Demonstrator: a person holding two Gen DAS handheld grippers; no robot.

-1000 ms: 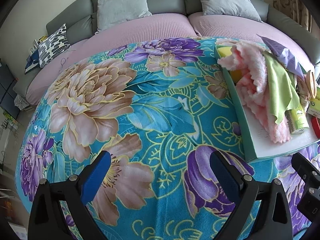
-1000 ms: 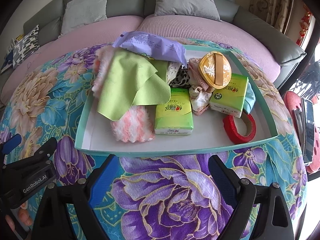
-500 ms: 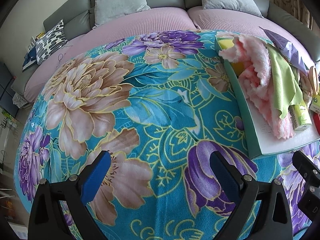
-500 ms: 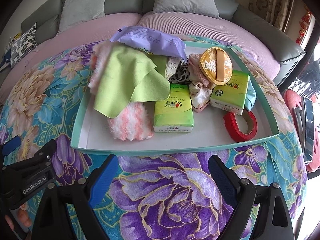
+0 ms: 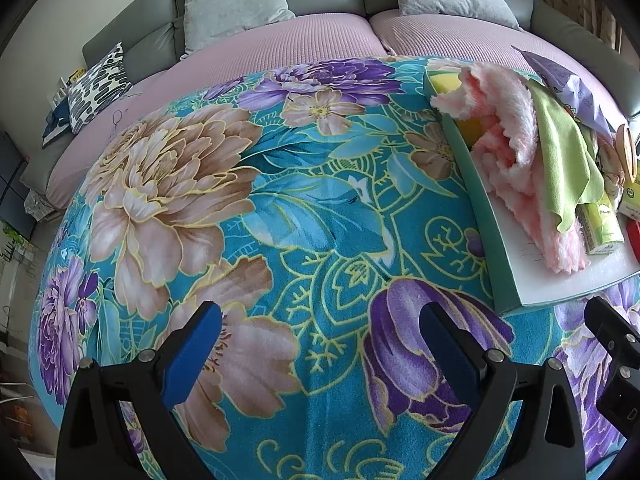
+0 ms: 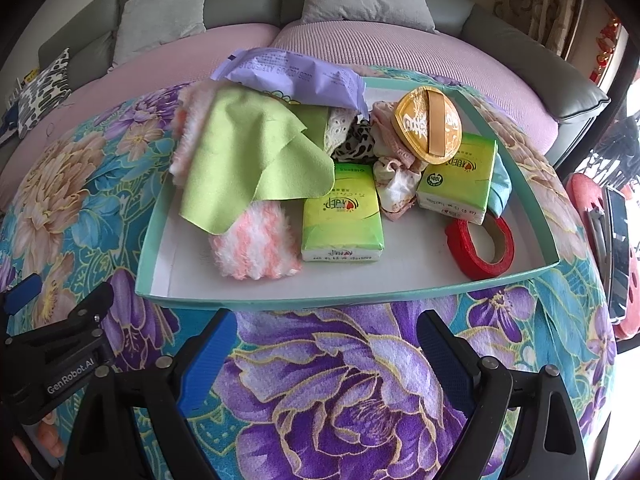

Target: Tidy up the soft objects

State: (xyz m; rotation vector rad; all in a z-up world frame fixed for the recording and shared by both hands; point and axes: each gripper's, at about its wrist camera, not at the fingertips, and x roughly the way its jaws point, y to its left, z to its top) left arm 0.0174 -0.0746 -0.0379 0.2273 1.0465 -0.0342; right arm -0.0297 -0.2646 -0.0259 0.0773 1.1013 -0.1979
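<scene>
A teal-rimmed white tray point(image 6: 360, 295) sits on the floral blanket, just beyond my right gripper point(image 6: 326, 324), which is open and empty. In the tray lie a green cloth point(image 6: 248, 152) over a pink-and-white fluffy towel point(image 6: 256, 244), a purple packet point(image 6: 296, 76), two green tissue packs point(image 6: 342, 216) point(image 6: 456, 176), a leopard scrunchie point(image 6: 356, 144), crumpled small fabrics point(image 6: 396, 184), a yellow round puff point(image 6: 430, 124) and a red tape roll point(image 6: 480, 248). My left gripper point(image 5: 320, 316) is open over bare blanket, left of the tray point(image 5: 472, 184).
The turquoise floral blanket point(image 5: 280, 208) covers a round surface with a lilac sofa seat point(image 5: 304, 44) and grey cushions point(image 5: 236, 4) curving behind it. A patterned pillow point(image 5: 96, 80) lies far left. A red object and a dark frame point(image 6: 616, 240) stand off the right edge.
</scene>
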